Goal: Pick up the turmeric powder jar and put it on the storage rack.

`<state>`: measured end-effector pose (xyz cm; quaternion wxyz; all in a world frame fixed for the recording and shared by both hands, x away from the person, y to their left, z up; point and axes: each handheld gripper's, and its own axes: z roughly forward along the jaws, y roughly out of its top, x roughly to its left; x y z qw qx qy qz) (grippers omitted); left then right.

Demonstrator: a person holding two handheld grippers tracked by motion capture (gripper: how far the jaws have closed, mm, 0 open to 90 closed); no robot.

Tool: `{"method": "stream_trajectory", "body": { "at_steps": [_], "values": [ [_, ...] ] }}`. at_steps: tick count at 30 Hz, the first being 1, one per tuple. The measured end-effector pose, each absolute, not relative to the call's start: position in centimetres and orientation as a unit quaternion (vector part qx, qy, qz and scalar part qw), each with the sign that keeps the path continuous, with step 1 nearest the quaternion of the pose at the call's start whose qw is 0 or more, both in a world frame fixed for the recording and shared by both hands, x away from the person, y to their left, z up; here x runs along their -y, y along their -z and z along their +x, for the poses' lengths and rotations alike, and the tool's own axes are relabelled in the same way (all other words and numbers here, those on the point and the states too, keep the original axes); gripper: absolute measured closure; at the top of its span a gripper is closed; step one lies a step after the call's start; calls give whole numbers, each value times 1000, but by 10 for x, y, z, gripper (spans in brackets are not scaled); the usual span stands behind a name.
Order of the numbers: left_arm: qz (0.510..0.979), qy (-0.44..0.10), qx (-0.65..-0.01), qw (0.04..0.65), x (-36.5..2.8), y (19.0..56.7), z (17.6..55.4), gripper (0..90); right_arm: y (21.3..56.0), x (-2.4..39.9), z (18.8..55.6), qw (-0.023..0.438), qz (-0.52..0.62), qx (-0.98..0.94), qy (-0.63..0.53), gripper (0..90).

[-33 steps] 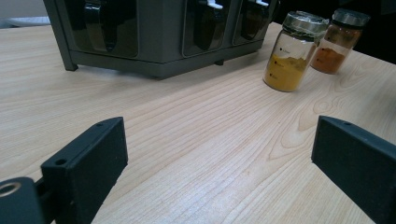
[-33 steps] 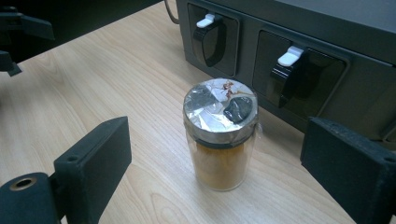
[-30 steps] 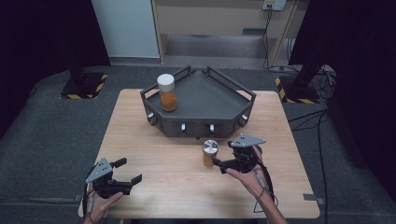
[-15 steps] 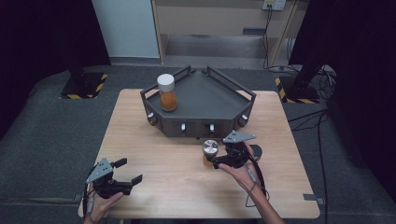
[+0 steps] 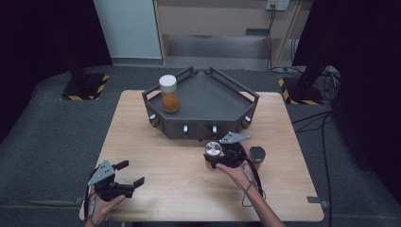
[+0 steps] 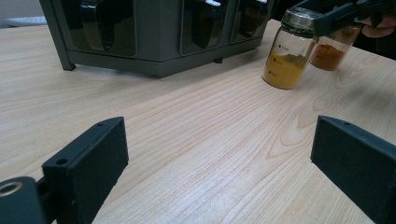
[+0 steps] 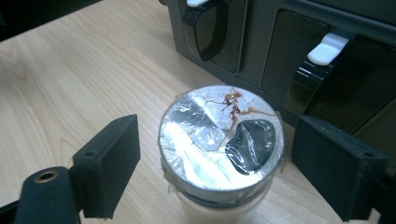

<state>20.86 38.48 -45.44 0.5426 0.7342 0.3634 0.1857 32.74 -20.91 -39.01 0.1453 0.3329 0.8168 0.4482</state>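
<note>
The wooden table (image 5: 156, 156) has plenty of bare board across its front half, from the front left corner over to the middle, so there is open room for moving there. At the back edge sits the dark rack (image 5: 203, 106), wide and low, with a white-capped jar (image 5: 169, 93) of orange powder standing on its top near the left rim. The rack's front wall is the tight spot: the foil-topped jar (image 5: 213, 150) stands just in front of it, right of the table's centre, and a second jar with a black lid (image 5: 257, 153) stands just beside it toward the right edge.

Right gripper (image 7: 215, 163) is down over the foil-topped jar (image 7: 220, 140), jaws on either side of its cap. They have just been closing, the jar between them, but a sliver of gap shows on both sides, so the pads are not yet pressing.

Left gripper (image 5: 127, 174) rests near the front left corner, well apart from both jars. From its own view, the left gripper (image 6: 219, 158) has its jaws spread wide over bare wood, the yellow powder jar (image 6: 287, 58) far ahead.
</note>
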Motion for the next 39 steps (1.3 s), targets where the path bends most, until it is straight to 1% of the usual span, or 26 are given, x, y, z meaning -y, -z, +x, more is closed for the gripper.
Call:
{"method": "stream_trajectory", "body": {
  "at_steps": [6, 8, 10, 12, 13, 26, 30, 39],
  "values": [
    [735, -185, -363, 542, -384, 454, 209, 32, 396, 207, 332, 142, 331, -817, -450, 213],
    [735, -185, -363, 542, -384, 454, 209, 32, 397, 205, 331, 150, 328, -819, -447, 248],
    [735, -185, -363, 542, -384, 454, 209, 32, 398, 204, 331, 148, 327, -819, -446, 268],
    [735, -185, -363, 542, -384, 454, 209, 32, 400, 202, 329, 159, 323, -820, -445, 311],
    [735, -185, -363, 542, -384, 454, 209, 32, 401, 202, 329, 163, 321, -821, -444, 316],
    [737, -184, -363, 540, -384, 454, 210, 33, 398, 200, 328, 170, 307, -825, -442, 335],
    [737, -184, -362, 540, -384, 454, 210, 33, 394, 201, 330, 162, 305, -825, -447, 339],
    [737, -183, -362, 540, -384, 454, 210, 33, 375, 199, 330, 166, 282, -832, -448, 343]
  ]
}}
